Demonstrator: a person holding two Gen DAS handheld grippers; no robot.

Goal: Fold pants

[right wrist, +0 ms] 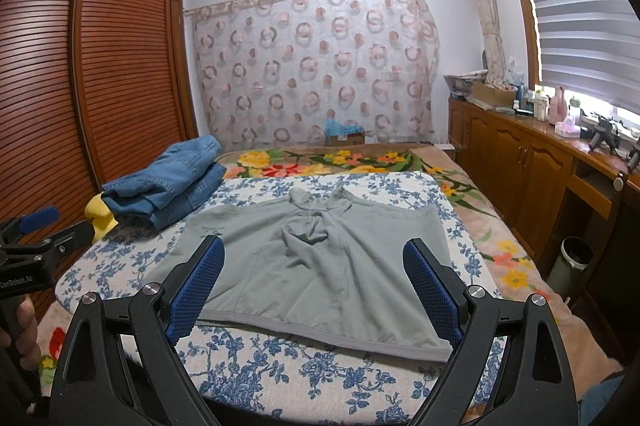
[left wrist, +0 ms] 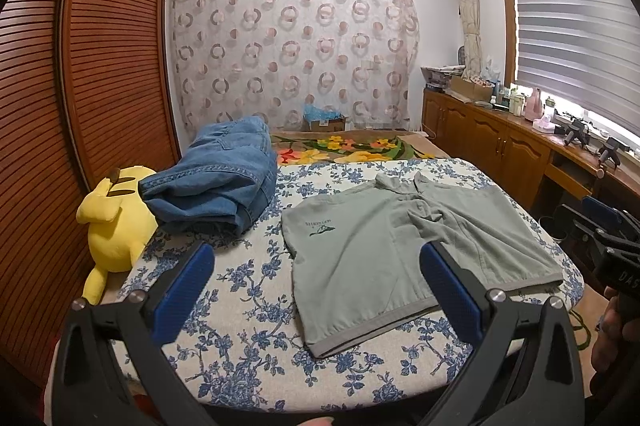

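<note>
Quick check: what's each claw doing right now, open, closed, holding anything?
Left claw: open, holding nothing, above the grey-green shorts.
Right claw: open, holding nothing, above the same shorts.

Left gripper [left wrist: 316,278]: you hold it level, pointing forward, jaws spread wide with nothing between them.
Left fingers [left wrist: 188,290]: blue pads facing inward, both bare.
Right gripper [right wrist: 312,286]: you hold it alongside, same forward pose, jaws spread wide, nothing gripped.
Right fingers [right wrist: 430,290]: blue textured pads, both bare.
</note>
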